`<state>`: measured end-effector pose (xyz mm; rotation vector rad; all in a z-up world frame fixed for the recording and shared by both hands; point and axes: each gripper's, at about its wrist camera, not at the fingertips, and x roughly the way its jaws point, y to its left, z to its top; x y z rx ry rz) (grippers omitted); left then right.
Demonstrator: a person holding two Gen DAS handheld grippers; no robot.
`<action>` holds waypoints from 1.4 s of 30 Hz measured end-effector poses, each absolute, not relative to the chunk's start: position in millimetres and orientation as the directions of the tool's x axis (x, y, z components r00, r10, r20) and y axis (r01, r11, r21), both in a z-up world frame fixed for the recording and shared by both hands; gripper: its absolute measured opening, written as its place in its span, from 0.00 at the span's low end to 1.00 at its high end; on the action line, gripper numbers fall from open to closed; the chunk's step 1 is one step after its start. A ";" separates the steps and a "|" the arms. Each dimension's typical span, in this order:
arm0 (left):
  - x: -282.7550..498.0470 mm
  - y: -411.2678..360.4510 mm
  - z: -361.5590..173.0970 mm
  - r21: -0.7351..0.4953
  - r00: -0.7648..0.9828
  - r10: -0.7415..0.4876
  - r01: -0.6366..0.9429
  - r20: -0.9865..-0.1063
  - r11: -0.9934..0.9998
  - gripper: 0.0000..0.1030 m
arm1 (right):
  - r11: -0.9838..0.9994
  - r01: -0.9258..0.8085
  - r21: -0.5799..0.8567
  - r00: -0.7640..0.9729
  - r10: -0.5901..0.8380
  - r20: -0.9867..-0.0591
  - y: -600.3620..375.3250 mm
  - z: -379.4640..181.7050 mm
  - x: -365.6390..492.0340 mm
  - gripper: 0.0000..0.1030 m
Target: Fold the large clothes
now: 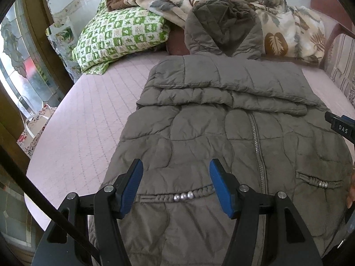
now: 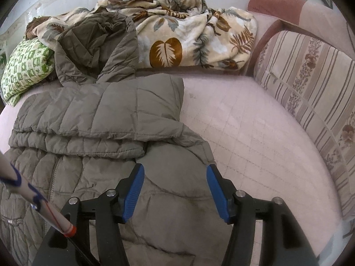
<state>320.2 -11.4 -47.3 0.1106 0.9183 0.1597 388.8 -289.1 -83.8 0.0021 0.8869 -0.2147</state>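
Note:
A grey-brown quilted hooded jacket (image 1: 199, 137) lies front up on the pink bed (image 1: 88, 115), zipper closed, both sleeves folded across its chest, hood (image 1: 224, 26) resting against the bedding. My left gripper (image 1: 175, 168) is open and empty above the jacket's lower left part, near a braided pocket trim with silver beads (image 1: 183, 197). My right gripper (image 2: 175, 173) is open and empty above the jacket (image 2: 99, 115) at its right side, near the edge by the bare mattress (image 2: 255, 137). A part of the right gripper shows in the left wrist view (image 1: 341, 128).
A green checked pillow (image 1: 119, 37) and a leaf-print blanket (image 2: 188, 40) are heaped at the head of the bed. A striped sofa backrest (image 2: 310, 84) runs along the right side. Gift bags (image 1: 33, 128) stand on the floor to the left, by a window.

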 end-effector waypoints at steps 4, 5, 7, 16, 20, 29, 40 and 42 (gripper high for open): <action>341.4 -4.6 -57.2 0.096 0.574 0.123 -0.078 -0.809 0.992 0.60 | 0.979 0.184 -0.089 0.596 -0.183 -0.782 -285.2 -90.8 396.7 0.61; 346.5 -4.6 -59.4 0.089 0.572 0.113 -0.071 -0.812 0.994 0.60 | 0.979 0.182 -0.095 0.593 -0.186 -0.783 -283.5 -92.8 398.6 0.61; 359.0 -4.6 -63.2 0.085 0.585 0.104 -0.061 -0.804 0.995 0.60 | 0.978 0.180 -0.106 0.593 -0.194 -0.782 -279.5 -97.9 400.1 0.61; 374.3 40.5 -67.3 0.025 0.631 0.089 -0.109 -0.771 0.994 0.61 | 0.981 0.191 -0.037 0.621 -0.150 -0.769 -271.1 -96.7 382.9 0.61; 380.6 74.3 -58.7 -0.019 0.622 0.098 -0.178 -0.777 0.984 0.61 | 0.988 0.150 -0.021 0.618 -0.110 -0.779 -249.1 -75.1 396.4 0.61; 381.2 131.7 -39.2 -0.074 0.641 0.125 -0.275 -0.758 0.959 0.63 | 0.988 0.125 0.094 0.615 -0.003 -0.789 -200.6 -9.6 490.8 0.61; 411.6 155.4 -78.3 -0.135 0.556 0.062 -0.306 -0.829 0.942 0.63 | 0.902 0.231 0.365 0.626 0.149 -0.765 -155.8 36.7 652.7 0.71; 416.3 157.2 -86.3 -0.138 0.541 0.053 -0.308 -0.840 0.941 0.63 | 0.880 0.240 0.410 0.636 0.177 -0.751 -151.2 39.3 679.9 0.72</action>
